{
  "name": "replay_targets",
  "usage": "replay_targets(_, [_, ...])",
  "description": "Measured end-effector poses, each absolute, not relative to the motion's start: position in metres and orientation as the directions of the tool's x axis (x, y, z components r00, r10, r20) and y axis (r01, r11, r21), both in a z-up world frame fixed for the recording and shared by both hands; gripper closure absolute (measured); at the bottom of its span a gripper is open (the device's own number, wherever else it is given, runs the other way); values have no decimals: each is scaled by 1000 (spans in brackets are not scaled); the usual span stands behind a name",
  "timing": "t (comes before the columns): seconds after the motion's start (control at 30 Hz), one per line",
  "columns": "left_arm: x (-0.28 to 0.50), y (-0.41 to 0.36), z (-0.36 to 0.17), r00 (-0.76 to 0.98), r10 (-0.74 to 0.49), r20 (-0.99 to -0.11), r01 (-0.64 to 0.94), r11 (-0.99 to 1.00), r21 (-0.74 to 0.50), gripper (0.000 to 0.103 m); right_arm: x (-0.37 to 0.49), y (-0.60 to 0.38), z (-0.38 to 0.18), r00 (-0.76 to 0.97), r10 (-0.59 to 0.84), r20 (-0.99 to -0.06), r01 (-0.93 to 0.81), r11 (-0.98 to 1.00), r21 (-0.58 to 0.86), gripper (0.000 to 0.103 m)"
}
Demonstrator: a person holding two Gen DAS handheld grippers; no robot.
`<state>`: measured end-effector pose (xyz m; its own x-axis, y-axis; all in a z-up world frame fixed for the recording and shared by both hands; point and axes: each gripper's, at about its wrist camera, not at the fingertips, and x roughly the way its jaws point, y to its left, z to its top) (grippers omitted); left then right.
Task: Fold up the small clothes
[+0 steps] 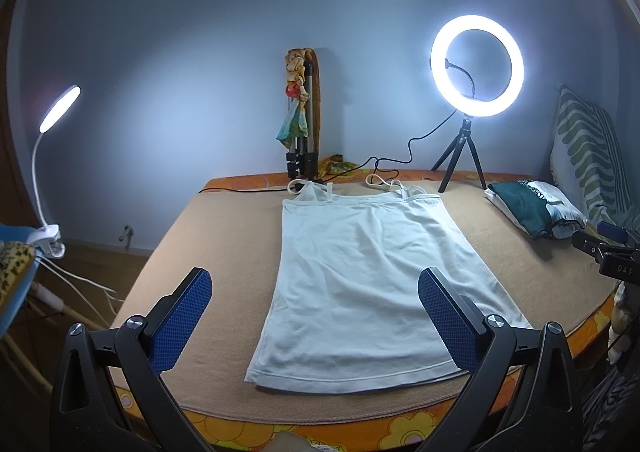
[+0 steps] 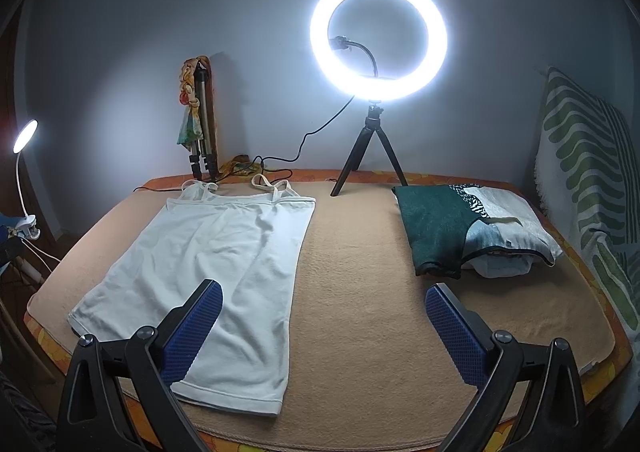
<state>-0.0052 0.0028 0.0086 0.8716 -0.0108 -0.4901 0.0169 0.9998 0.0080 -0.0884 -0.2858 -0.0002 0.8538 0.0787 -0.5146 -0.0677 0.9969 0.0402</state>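
Your bed (image 2: 360, 272) fills most of both views, covered by a tan, nubbly blanket over a mattress with an orange flower print at its edges. On it the white camisole (image 1: 352, 284) lies spread flat, thin straps towards the wall and hem towards you, soft knit with a few shallow wrinkles. It sits left of centre from the right wrist view. To the right, well apart from it, a pile of folded clothes (image 2: 472, 228) rests with a dark green piece on top. A lit ring light (image 2: 378, 38) on a small tripod stands at the far edge.

Your left gripper (image 1: 316, 316) hovers over the hem with its blue textured fingers spread wide and holding nothing; your right gripper (image 2: 324, 324) is likewise spread and empty, over bare blanket beside the hem's right corner.

No fold looks started, so you seem to be at the first grasp. Next you'll likely need both hem corners pinched cleanly, catching both fabric layers.
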Motion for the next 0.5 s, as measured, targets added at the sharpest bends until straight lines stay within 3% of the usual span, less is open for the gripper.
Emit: replay_targets(0.5, [-5,3,8,873,-16,-487,19,1000,2,0,-88,-285,0,853,81,-516,-68,997,44,0])
